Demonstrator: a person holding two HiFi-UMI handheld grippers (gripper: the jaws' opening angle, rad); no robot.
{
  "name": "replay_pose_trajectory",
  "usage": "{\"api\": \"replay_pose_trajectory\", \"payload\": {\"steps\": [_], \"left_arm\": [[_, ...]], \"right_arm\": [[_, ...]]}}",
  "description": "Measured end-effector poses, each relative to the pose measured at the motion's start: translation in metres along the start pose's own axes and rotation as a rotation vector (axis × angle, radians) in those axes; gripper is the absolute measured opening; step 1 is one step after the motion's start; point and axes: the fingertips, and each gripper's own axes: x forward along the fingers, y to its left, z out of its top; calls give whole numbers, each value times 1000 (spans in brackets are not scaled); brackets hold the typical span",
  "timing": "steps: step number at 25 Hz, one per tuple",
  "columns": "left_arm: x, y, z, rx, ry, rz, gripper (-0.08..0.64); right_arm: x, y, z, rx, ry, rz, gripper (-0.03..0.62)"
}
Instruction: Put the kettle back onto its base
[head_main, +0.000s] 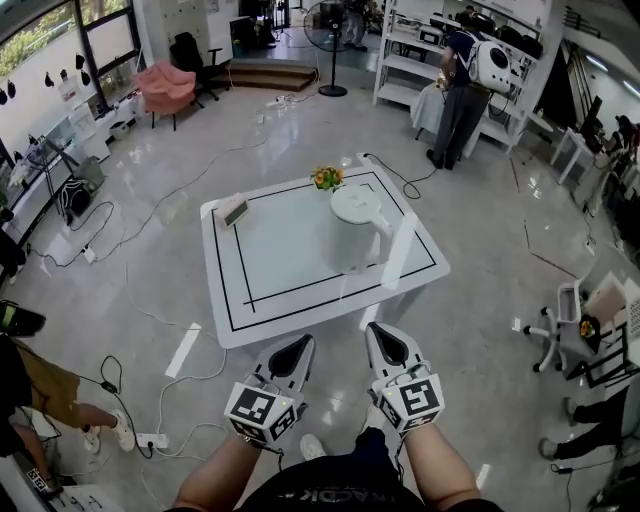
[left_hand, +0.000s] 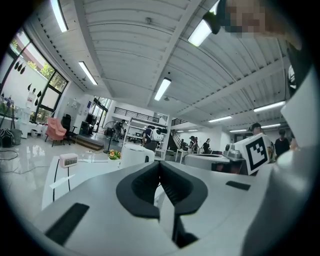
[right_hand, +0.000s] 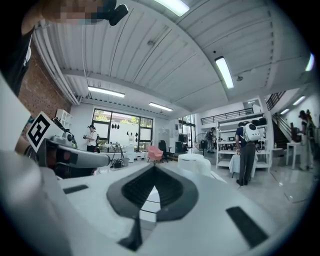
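Observation:
A white kettle stands upright on the white table, right of its middle. It also shows far ahead in the left gripper view and in the right gripper view. I cannot make out a separate base. My left gripper and right gripper are held side by side short of the table's near edge, both pointing level toward it. Each is shut with nothing between its jaws, as the left gripper and right gripper show in their own views.
A small boxy device sits at the table's far left, a bunch of flowers at its far edge. Cables run across the floor. A person stands by shelves behind. An office chair is at the right.

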Motion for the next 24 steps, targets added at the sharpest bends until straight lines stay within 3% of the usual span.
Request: {"api": "replay_pose_trajectory", "payload": {"steps": [24], "left_arm": [[28, -19, -6, -14, 17, -4, 5]], "right_arm": [[-9, -29, -11, 25, 26, -2, 0]]}}
